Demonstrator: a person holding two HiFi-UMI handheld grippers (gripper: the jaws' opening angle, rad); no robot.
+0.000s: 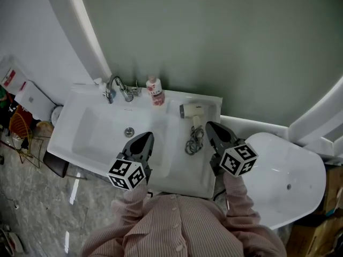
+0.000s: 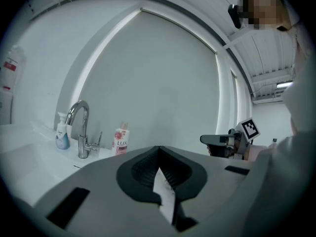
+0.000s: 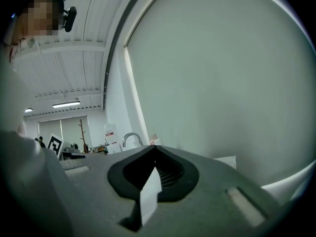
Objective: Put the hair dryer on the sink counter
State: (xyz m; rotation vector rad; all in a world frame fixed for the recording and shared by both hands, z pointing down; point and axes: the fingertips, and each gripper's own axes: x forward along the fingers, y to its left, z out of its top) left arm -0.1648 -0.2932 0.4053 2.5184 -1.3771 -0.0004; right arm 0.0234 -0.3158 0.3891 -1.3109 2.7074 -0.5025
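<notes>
The person's pink striped sleeves hold both grippers low over the white sink counter. The left gripper and right gripper have their jaws pressed together on nothing, likely because the silver-grey hair dryer already lies on that counter, right of the chrome faucet, with its dark coiled cord beside it.

On my feed the left gripper and right gripper are dark grey and tapered, with ribbed black pads. At 6 o'clock of each sits a white marker cube printed with black squares. The shirt is pink, pinstriped and buttoned, with 2 long sleeves.
</notes>
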